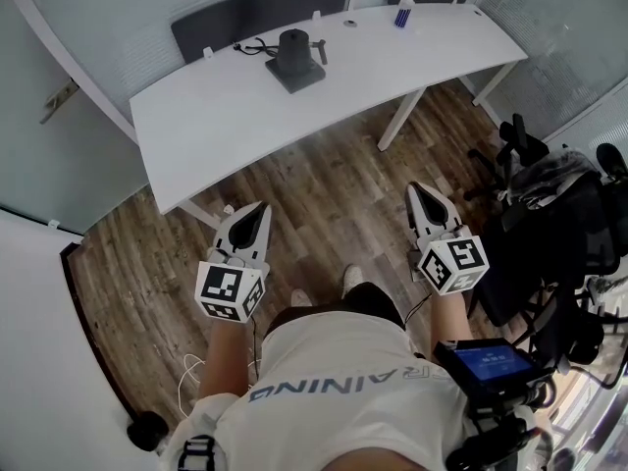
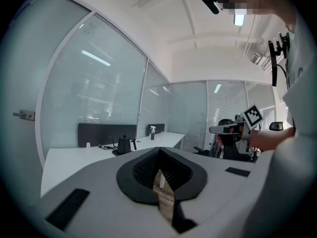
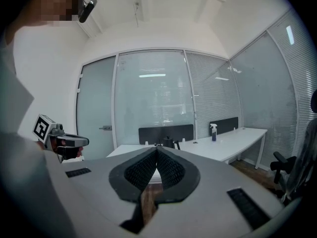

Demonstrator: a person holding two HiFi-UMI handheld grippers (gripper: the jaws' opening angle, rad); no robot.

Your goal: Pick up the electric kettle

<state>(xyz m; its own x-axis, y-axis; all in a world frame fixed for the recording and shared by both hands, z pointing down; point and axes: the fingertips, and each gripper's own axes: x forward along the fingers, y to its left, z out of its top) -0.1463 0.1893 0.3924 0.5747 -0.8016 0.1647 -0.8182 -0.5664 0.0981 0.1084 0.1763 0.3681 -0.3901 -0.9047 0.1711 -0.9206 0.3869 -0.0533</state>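
Both held near level, side by side: left claw [image 1: 257, 210] and right claw [image 1: 419, 190], jaws together, empty

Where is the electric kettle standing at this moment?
In the head view the kettle stands on the white desk near its far edge, beside a black cable and left of the spray bottle.

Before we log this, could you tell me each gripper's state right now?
Left gripper: closed, holding nothing.
Right gripper: closed, holding nothing.
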